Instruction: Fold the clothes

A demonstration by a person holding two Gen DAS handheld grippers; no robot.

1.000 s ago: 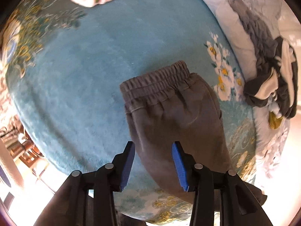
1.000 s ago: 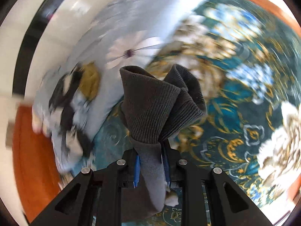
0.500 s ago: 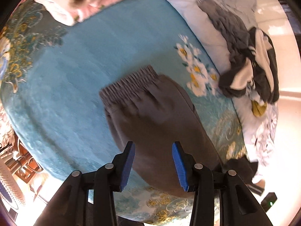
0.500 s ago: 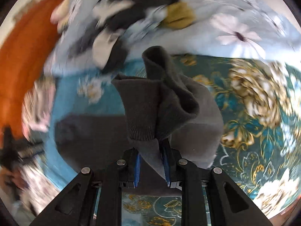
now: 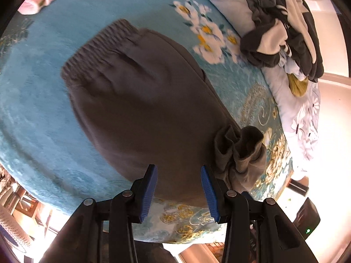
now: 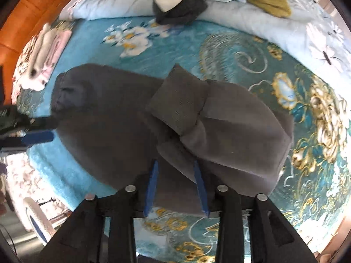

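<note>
Grey sweatpants [image 5: 142,100] lie on the blue floral bed, waistband [image 5: 98,41] at the far end. The leg cuffs [image 5: 239,146] are bunched and folded back over the body of the pants. In the right wrist view the pants [image 6: 105,118] lie flat with the folded legs and ribbed cuff [image 6: 182,103] on top. My left gripper [image 5: 178,175] is open over the near part of the pants. My right gripper [image 6: 175,175] is open, with its jaws parted around the folded leg fabric. The left gripper's blue finger [image 6: 37,138] shows at the left edge.
A heap of dark and white clothes [image 5: 285,32] lies on the pale floral quilt [image 5: 307,127] at the far right. Folded pink and cream clothes [image 6: 46,52] are stacked at the bed's far left, by the orange headboard [image 6: 22,15]. The bed's edge [image 5: 175,230] runs under both grippers.
My right gripper swung the leg cuffs over the pants, laid them down and opened. My left gripper moved closer to the pants and stayed open.
</note>
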